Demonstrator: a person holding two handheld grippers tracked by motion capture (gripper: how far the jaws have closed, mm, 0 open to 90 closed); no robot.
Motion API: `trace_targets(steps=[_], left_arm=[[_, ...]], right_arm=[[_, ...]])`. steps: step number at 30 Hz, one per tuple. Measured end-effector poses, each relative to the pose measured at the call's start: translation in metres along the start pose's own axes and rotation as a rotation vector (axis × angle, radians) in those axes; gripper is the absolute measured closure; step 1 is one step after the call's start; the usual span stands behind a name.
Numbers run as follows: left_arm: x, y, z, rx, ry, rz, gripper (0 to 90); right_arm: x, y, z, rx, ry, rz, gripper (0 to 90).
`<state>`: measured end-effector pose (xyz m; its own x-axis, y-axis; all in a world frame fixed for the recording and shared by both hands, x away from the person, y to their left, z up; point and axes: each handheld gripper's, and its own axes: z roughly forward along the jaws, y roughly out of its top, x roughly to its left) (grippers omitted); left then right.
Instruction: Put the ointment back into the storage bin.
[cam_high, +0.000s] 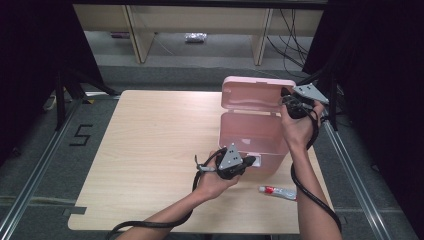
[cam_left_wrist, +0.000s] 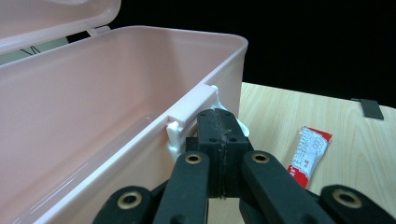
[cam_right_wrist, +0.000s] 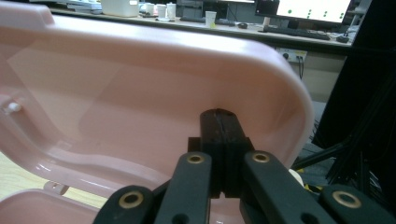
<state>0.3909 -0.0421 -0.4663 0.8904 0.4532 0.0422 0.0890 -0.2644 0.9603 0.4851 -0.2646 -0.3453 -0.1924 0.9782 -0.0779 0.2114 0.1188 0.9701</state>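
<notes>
A pink plastic box (cam_high: 250, 137) stands open at the table's right, its lid (cam_high: 255, 92) raised upright behind it. My left gripper (cam_high: 250, 161) is shut, with its tips against the white latch (cam_left_wrist: 196, 105) on the box's front wall (cam_left_wrist: 93, 107) and nothing visible between the jaws. My right gripper (cam_high: 285, 96) is shut too, its closed tips (cam_right_wrist: 219, 114) pressing on the inside of the lid (cam_right_wrist: 140, 93) near the lid's right edge. A small white and red tube (cam_high: 277, 191) lies flat on the table in front of the box, also seen as the tube (cam_left_wrist: 310, 149) to the right of my left jaws.
The wooden table (cam_high: 150, 150) has wide bare room left of the box. Its right edge runs close beside the box and the tube. Dark curtains flank both sides, and shelf legs (cam_high: 140, 40) stand beyond the far edge. A strip of black tape (cam_left_wrist: 371, 108) sits near a table edge.
</notes>
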Motion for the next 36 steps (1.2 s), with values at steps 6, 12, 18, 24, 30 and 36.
trace_targets(steps=[6,12,18,24,30,36], left_arm=[[0.000,0.000,-0.001,0.006,0.000,0.001,90.0],[0.000,0.000,0.000,0.004,0.000,0.003,90.0],[0.000,0.000,-0.001,0.016,0.005,0.008,90.0],[0.000,0.000,-0.001,0.008,0.001,0.004,90.0],[0.000,0.000,-0.001,0.014,0.001,0.009,90.0],[0.000,0.000,-0.001,0.011,-0.001,0.011,90.0]], right_arm=[[0.000,-0.004,0.007,0.018,-0.010,0.020,90.0],[-0.002,-0.005,0.014,0.031,-0.014,0.018,90.0],[-0.001,-0.009,0.020,0.043,-0.023,0.005,90.0],[0.000,-0.012,0.025,0.059,-0.027,0.008,90.0],[0.000,-0.015,0.031,0.086,-0.027,0.009,90.0],[0.001,-0.019,0.037,0.106,-0.032,0.006,90.0]])
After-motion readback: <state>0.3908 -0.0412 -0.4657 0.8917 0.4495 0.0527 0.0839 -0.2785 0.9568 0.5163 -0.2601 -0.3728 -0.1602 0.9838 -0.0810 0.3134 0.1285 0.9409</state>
